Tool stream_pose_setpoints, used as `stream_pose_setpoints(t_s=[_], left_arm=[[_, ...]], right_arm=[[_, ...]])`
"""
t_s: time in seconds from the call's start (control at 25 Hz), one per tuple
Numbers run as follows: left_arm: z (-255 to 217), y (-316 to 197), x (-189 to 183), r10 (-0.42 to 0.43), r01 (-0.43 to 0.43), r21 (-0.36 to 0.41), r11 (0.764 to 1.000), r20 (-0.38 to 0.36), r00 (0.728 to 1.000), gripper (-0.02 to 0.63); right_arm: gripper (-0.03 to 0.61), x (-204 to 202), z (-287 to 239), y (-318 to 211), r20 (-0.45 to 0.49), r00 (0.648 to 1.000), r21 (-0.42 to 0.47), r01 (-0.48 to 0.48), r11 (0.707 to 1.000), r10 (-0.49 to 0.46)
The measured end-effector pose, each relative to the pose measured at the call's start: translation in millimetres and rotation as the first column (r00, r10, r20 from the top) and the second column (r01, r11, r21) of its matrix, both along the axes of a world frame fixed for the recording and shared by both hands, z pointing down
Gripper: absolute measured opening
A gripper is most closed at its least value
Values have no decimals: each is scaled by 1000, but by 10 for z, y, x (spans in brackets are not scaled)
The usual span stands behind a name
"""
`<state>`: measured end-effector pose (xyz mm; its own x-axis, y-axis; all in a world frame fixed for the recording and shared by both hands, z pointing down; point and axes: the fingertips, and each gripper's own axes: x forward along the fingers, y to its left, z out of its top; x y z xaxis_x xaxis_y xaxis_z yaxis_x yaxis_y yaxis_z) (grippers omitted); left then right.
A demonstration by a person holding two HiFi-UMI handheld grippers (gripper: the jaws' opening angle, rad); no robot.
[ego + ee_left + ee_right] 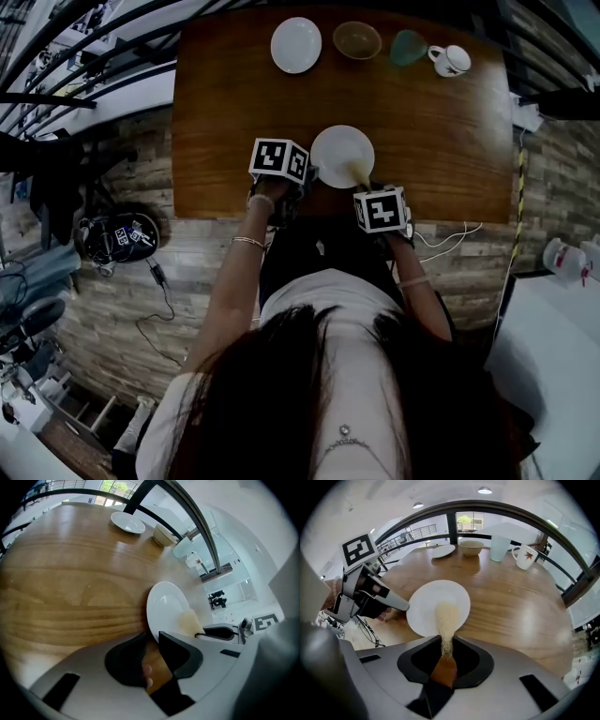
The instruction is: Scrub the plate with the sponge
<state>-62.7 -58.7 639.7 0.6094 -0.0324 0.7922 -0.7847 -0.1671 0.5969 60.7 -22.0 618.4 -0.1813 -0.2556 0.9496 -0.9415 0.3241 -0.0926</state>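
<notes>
A white plate (339, 148) lies near the front edge of the wooden table (225, 112). My left gripper (151, 637) comes in from the plate's left side, and its jaws are shut on the plate's (166, 606) near rim. In the right gripper view the left gripper (396, 603) shows pinching the left edge of the plate (426, 606). My right gripper (446, 644) points steeply down, shut on a pale yellow sponge (447, 616). The sponge rests on the plate's face, right of centre. The sponge (190, 620) also shows in the left gripper view.
Along the table's far edge stand a second white plate (295, 44), a tan bowl (357, 39), a green cup (408, 47) and a white mug (452, 60). Bare wood spreads between them and the near plate. A person stands at the front edge (225, 214).
</notes>
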Motion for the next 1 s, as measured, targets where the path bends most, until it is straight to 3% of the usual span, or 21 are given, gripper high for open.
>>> stream_pose_setpoints(t_s=[0.2,0.4,0.6,0.8,1.0], left_arm=[[-13,7,10,12,-12,2,1000,14,1000,91],[-13,7,-2,16,-16,4,1000,18,1000,91],[-4,6,3,5,-5,-4,1000,1,1000,91],[-10,5,2,-1,1,-7,1000,-3,1000,91],[-18,-4,-26,-12,12,-7,1000,-8,1000,91]], right_arm=[[87,380,-102,-106,-46,995,18,-86,996,86],[87,381,-112,-163,-53,993,25,-104,994,105],[87,38,-3,-76,-40,999,-1,-5,1000,4],[87,-469,-53,-48,7,986,5,167,986,-167],[87,-795,-73,27,72,975,-22,214,977,-212]])
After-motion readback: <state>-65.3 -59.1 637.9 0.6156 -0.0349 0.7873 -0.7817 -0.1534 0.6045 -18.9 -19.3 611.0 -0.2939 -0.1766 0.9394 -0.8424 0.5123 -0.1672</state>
